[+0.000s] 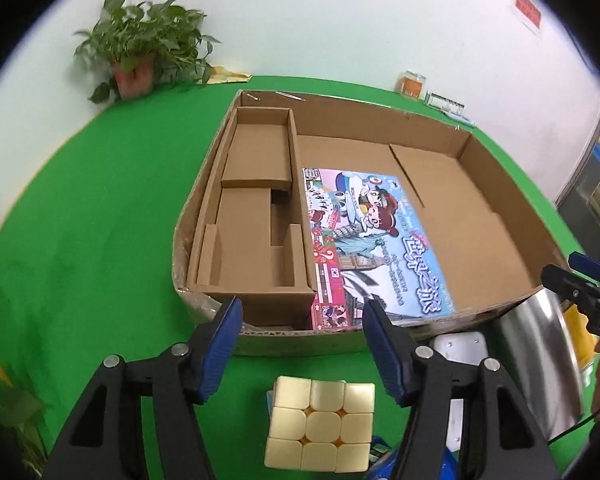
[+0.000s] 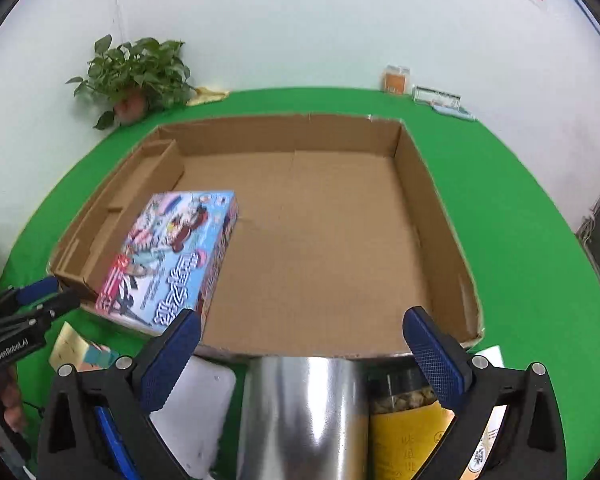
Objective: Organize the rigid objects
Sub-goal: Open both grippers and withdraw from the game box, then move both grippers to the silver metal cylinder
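Cardboard tray [image 2: 432, 208] holds a game box [image 2: 172, 256] beside its divider insert [image 1: 256, 216]. Both grippers, left [image 1: 300, 344] and right [image 2: 300, 350], gape empty; a steel can [image 2: 304, 416] is cut off below.

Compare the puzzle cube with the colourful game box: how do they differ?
The puzzle cube lies on the green table, outside the cardboard tray; the game box lies inside it. The cube is pale yellow on top and blocky; the box is flat with cartoon prints. Neither is gripped.
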The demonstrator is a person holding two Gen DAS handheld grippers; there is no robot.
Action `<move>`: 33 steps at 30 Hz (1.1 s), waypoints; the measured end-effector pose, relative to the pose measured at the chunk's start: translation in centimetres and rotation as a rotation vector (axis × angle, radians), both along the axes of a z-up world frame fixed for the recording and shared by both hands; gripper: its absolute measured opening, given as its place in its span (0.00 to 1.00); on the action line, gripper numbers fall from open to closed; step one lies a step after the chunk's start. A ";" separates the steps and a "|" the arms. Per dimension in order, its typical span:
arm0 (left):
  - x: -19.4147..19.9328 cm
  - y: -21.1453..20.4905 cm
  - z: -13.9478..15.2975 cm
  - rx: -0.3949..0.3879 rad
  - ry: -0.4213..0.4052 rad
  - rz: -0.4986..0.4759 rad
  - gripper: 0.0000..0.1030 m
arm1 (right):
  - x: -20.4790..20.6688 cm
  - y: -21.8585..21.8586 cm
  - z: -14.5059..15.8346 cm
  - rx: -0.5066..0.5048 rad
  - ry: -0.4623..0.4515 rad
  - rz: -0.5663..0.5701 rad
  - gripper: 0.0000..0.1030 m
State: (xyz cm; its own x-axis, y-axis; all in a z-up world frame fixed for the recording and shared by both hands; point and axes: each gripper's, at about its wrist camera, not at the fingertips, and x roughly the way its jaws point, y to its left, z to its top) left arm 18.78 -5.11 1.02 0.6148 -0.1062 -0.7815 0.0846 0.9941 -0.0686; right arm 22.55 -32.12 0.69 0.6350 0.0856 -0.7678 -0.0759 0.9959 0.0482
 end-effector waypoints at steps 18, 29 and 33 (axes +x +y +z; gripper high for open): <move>-0.7 -0.1 0.2 -0.008 0.082 0.028 0.59 | -0.4 0.9 -2.7 -0.068 0.073 0.042 0.72; -7.1 -1.8 8.0 -0.168 -0.327 -0.027 0.83 | -7.2 -5.5 5.1 0.210 -0.149 0.093 0.99; -8.9 -3.5 7.4 -0.223 -0.281 -0.075 0.83 | -11.6 -7.5 4.6 0.264 -0.135 0.146 0.99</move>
State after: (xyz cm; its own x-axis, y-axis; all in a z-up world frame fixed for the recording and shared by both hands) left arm 9.85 -8.65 8.42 0.7862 -0.3079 -0.5358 0.2030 0.9476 -0.2466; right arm 10.92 -39.58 5.29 0.6962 0.3677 -0.6165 -0.2402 0.9287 0.2826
